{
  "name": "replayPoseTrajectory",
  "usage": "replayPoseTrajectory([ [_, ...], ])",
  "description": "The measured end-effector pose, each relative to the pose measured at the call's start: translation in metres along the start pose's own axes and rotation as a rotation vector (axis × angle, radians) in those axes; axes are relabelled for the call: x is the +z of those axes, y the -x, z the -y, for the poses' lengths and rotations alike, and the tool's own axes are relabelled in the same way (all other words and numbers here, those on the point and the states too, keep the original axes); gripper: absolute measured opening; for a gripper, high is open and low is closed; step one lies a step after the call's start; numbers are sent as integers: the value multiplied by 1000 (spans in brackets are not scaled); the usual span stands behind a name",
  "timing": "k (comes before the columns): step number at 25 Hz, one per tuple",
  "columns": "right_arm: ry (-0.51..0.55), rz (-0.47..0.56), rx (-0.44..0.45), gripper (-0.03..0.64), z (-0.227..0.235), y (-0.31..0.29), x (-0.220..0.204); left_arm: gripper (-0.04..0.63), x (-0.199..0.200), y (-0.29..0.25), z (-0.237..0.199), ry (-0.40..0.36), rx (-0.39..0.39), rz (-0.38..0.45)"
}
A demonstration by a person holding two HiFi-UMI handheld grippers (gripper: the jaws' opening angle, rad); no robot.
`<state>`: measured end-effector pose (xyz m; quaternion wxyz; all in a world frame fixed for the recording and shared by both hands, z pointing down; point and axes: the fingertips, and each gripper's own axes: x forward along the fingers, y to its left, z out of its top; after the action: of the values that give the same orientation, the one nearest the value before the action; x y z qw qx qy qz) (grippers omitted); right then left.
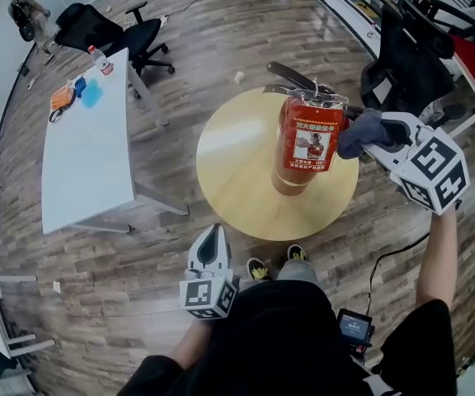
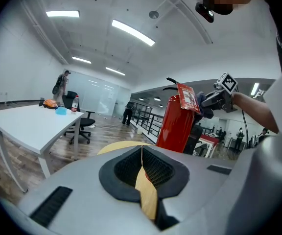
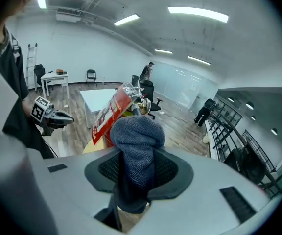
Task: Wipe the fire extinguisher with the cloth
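Standing on plank floor (image 1: 221, 23), round table (image 1: 237, 176) bears fire extinguisher (image 1: 308, 143)

The left gripper (image 2: 142, 155) is seen at lower centre, jaws pressed together and empty; a red fire extinguisher (image 2: 176, 125) is seen upright beyond, a white table (image 2: 26, 124) at left

No legible text; fire extinguisher (image 1: 289, 167) label (image 1: 312, 145) blurred.
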<state>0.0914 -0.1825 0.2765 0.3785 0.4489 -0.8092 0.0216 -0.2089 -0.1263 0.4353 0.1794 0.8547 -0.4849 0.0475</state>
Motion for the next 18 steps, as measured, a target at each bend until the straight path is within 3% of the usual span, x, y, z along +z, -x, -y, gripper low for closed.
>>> replayPoseTrajectory([
  [7, -57, -38, 86, 141, -6, -32, -61, 24, 12, -11, 29, -10, 13, 12],
  [14, -89, -30, 199, 141, -19, -123, -127, 24, 20, -41, 64, -29, 37, 30],
  [18, -107, -69, 265, 141, -37, -162, -168, 23, 13, -45, 80, -28, 74, -3],
])
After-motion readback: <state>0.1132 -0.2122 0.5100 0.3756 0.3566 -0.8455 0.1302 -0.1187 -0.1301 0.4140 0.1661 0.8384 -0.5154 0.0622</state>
